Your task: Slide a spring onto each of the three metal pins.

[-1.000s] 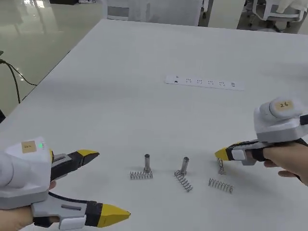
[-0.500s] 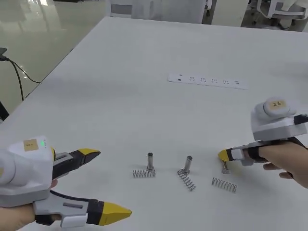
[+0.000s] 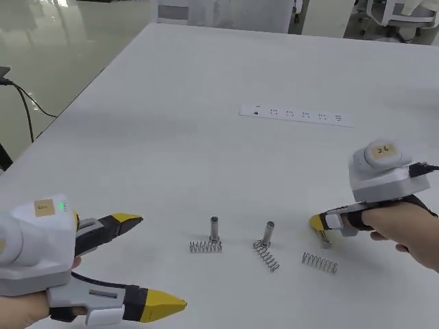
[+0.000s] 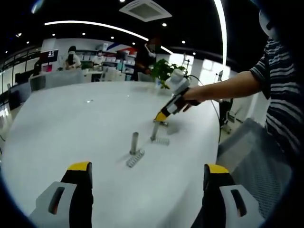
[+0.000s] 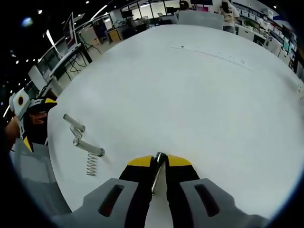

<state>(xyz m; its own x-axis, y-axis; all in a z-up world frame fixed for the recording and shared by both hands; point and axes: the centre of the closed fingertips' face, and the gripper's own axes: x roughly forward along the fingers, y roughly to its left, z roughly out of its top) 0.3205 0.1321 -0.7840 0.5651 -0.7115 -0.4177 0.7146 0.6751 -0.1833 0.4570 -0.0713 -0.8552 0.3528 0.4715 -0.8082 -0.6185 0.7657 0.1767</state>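
Pinching rightmost pin [image 5: 156,172], right gripper [image 3: 318,223] low, left gripper [image 3: 154,260] wide

Head view looks down over the table [image 3: 206,123] from its near edge. Left gripper view sits low, looking across it; right gripper view's jammed up close to one pin [image 5: 159,164]. All share the standing pins [image 3: 214,228].

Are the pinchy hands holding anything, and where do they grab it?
The right gripper pinches a metal pin by its shaft, one end poking past the tips. The left gripper is open, holding nothing.
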